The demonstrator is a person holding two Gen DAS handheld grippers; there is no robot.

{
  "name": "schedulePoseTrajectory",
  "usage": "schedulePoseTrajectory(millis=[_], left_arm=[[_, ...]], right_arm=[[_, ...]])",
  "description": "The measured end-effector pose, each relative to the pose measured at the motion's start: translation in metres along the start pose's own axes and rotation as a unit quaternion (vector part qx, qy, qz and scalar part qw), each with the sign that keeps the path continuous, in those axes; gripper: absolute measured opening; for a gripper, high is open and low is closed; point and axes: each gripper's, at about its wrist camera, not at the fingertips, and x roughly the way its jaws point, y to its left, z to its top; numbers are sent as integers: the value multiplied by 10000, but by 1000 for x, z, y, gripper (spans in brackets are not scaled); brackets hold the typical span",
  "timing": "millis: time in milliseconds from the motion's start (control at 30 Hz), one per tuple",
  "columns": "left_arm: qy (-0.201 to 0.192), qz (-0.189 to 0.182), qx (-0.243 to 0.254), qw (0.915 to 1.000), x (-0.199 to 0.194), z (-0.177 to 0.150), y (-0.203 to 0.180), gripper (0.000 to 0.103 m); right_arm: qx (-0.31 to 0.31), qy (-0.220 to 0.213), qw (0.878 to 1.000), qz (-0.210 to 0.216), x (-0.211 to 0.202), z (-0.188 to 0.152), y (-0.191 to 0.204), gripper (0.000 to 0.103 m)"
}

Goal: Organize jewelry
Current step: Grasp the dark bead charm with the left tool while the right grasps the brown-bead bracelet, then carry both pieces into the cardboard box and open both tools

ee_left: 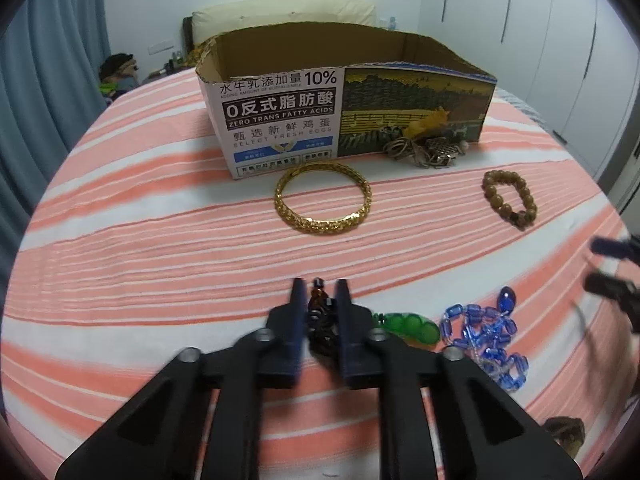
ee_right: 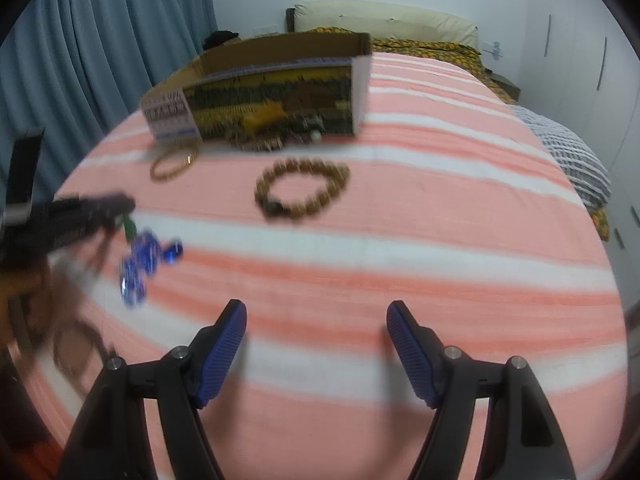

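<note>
My left gripper [ee_left: 319, 285] is shut on a dark beaded jewelry piece [ee_left: 319, 312] with a green pendant [ee_left: 408, 326] at its right, low over the striped bedspread. A blue bead necklace [ee_left: 484, 332] lies to the right of it. A gold bangle [ee_left: 322, 198] lies before the open cardboard box [ee_left: 344, 108]. A brown bead bracelet [ee_left: 508, 198] lies to the right; it also shows in the right wrist view [ee_right: 302, 190]. A tangle of metal jewelry [ee_left: 424, 148] leans on the box front. My right gripper [ee_right: 316, 312] is open and empty above the bed.
The pink and white striped bedspread [ee_right: 400, 240] covers the bed. Pillows [ee_right: 384, 20] lie at the headboard behind the box. Blue curtains [ee_right: 100, 40] hang at the left, white wardrobes [ee_left: 560, 20] at the right. A checked cloth [ee_right: 572, 152] lies at the bed's right edge.
</note>
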Motion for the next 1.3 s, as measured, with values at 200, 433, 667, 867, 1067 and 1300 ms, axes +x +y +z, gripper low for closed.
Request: schedulePoseTrajectory(millis=[200, 433, 667, 867, 1067, 1300], left_arm=[[-2, -188, -155, 9997, 0, 2, 8, 9], [-11, -376, -158, 9992, -8, -4, 8, 7], [-70, -647, -385, 9971, -34, -7, 19, 6], [-327, -792, -517, 9950, -74, 5, 28, 6], [-519, -792, -527, 9941, -110, 16, 35, 6], [-589, -776, -407, 9944, -129, 32, 36, 6]], right_arm=[[-694, -391, 9965, 271, 16, 51, 35, 69], [-1173, 148, 9927, 219, 70, 69, 52, 40], [-930, 31, 9951, 335, 45, 62, 48, 12], [-568, -315, 9949, 766, -9, 67, 40, 12], [-413, -336, 9916, 1177, -42, 71, 42, 12], [-476, -474, 9879, 1396, -70, 77, 48, 12]])
